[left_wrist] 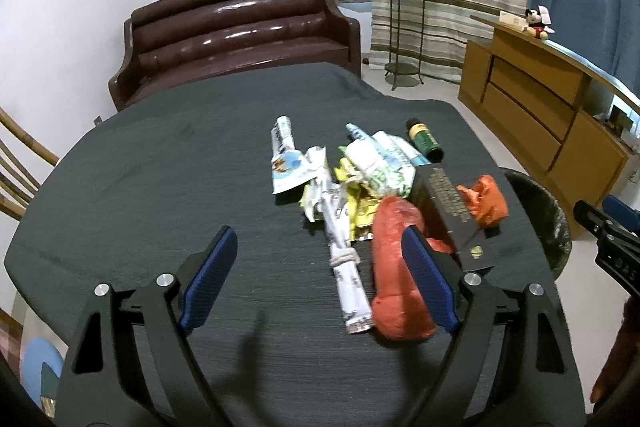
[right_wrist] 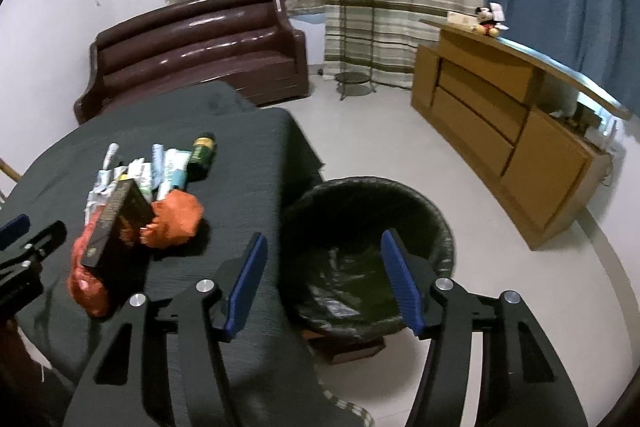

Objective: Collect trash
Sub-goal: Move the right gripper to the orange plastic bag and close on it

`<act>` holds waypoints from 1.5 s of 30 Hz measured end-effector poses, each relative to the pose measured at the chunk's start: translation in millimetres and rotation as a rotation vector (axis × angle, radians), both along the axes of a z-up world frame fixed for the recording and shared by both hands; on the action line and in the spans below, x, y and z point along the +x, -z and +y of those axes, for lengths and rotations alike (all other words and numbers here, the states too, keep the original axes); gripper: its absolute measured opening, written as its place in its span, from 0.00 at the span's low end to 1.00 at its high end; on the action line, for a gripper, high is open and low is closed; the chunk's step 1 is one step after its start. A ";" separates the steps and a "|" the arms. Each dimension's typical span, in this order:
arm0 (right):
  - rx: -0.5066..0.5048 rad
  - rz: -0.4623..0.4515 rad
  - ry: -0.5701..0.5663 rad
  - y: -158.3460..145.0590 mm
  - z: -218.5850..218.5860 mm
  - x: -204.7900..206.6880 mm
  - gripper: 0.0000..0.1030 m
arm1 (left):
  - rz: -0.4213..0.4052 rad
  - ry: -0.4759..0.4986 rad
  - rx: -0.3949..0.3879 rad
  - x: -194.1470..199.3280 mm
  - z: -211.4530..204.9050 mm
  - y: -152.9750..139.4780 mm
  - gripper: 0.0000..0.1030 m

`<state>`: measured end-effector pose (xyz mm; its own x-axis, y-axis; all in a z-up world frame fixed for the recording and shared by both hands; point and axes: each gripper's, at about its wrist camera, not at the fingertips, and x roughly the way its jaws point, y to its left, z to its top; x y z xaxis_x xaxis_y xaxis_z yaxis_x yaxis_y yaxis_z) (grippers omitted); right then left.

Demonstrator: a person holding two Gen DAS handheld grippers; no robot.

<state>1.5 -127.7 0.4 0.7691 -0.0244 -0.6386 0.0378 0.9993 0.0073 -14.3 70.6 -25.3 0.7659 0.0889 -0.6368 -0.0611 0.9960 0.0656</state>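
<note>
A pile of trash lies on the dark-clothed table (left_wrist: 140,187): a rolled newspaper (left_wrist: 346,267), crumpled wrappers (left_wrist: 380,163), a long red bag (left_wrist: 396,267), a black box (left_wrist: 452,211), an orange crumpled bag (left_wrist: 486,201) and a green bottle (left_wrist: 424,141). My left gripper (left_wrist: 320,263) is open, above the table, its jaws around the near end of the newspaper and red bag without touching. My right gripper (right_wrist: 324,279) is open and empty, over the black-lined bin (right_wrist: 368,251) beside the table. The box (right_wrist: 120,223) and orange bag (right_wrist: 176,219) lie to its left.
A brown leather sofa (left_wrist: 240,35) stands behind the table. A wooden sideboard (right_wrist: 500,131) runs along the right, with a plant stand (right_wrist: 354,27) by the curtains. A wooden chair (left_wrist: 16,179) is at the left edge. White floor surrounds the bin.
</note>
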 end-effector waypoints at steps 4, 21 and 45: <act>0.012 0.009 -0.046 -0.1 12.4 9.7 0.57 | 0.023 -0.008 0.002 4.7 7.1 -3.6 0.80; 0.016 0.066 -0.162 4.0 61.7 44.0 0.57 | 0.085 -0.068 -0.002 17.3 48.2 0.4 0.80; 0.071 0.135 -0.221 11.0 76.4 59.8 0.40 | 0.125 -0.031 -0.066 29.2 60.1 5.0 0.80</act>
